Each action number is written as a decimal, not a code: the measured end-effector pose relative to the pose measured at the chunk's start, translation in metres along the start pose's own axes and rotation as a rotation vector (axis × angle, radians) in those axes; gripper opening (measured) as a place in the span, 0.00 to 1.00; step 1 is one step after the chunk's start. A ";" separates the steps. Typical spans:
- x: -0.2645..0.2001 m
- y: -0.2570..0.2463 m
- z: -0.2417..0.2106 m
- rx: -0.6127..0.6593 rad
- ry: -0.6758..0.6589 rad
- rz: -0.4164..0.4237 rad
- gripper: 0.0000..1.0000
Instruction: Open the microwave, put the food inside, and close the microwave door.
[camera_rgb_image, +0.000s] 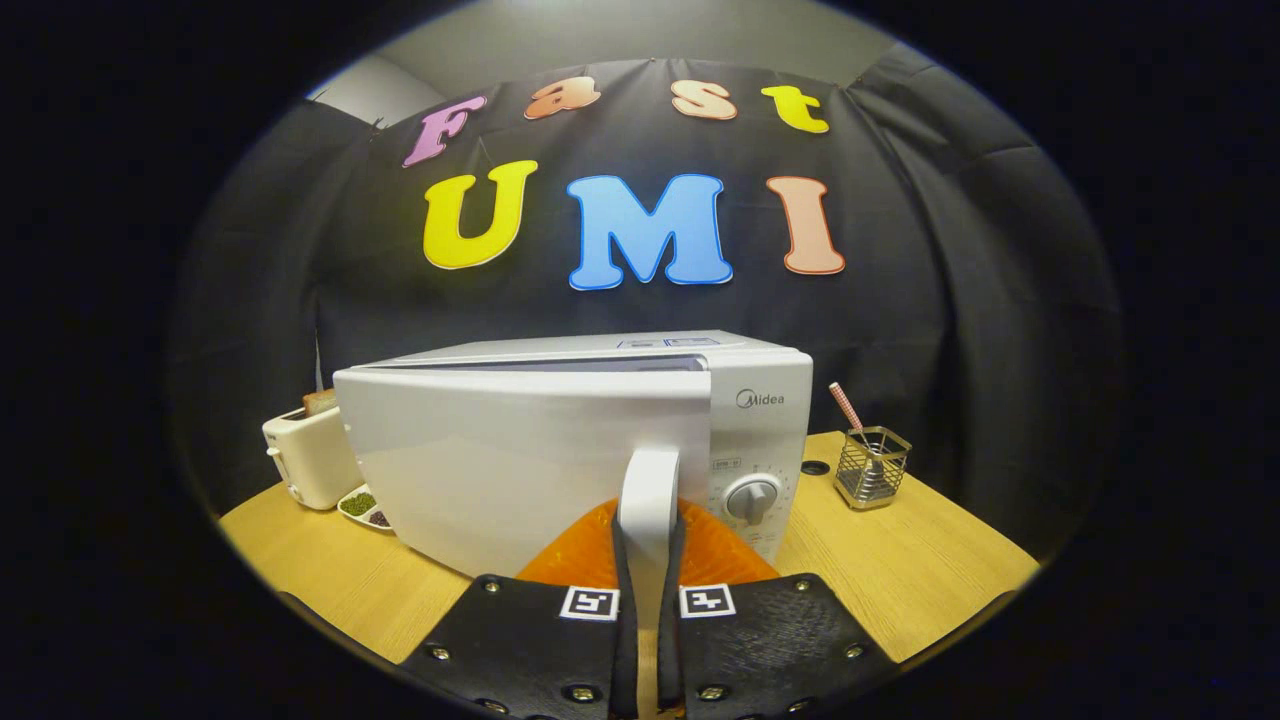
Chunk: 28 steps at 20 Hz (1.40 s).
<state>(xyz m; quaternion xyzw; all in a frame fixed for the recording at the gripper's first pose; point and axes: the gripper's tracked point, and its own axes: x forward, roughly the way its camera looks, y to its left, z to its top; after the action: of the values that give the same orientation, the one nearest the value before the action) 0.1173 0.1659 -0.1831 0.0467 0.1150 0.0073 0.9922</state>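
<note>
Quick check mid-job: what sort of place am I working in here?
Likely a staged kitchen booth: a white microwave, white toaster and wire utensil holder on a wooden table, black cloth wall behind. The claw grips the microwave's white door handle.

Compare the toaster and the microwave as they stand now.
The microwave is the larger box, just ahead of the hand-held gripper; the toaster is small and sits beyond its far side. The microwave's door is swung partly open, its handle clamped between the fingers; the toaster stands untouched, bread poking from its top. Both are white and rest on the wooden table.
</note>
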 end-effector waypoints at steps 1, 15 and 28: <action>-0.007 0.004 -0.001 0.001 -0.008 0.007 0.08; -0.105 0.075 -0.022 -0.003 -0.041 0.291 0.20; -0.168 0.139 -0.041 -0.039 -0.020 0.453 0.26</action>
<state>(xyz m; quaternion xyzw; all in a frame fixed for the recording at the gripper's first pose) -0.0557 0.3035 -0.1713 0.0523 0.0917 0.2317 0.9671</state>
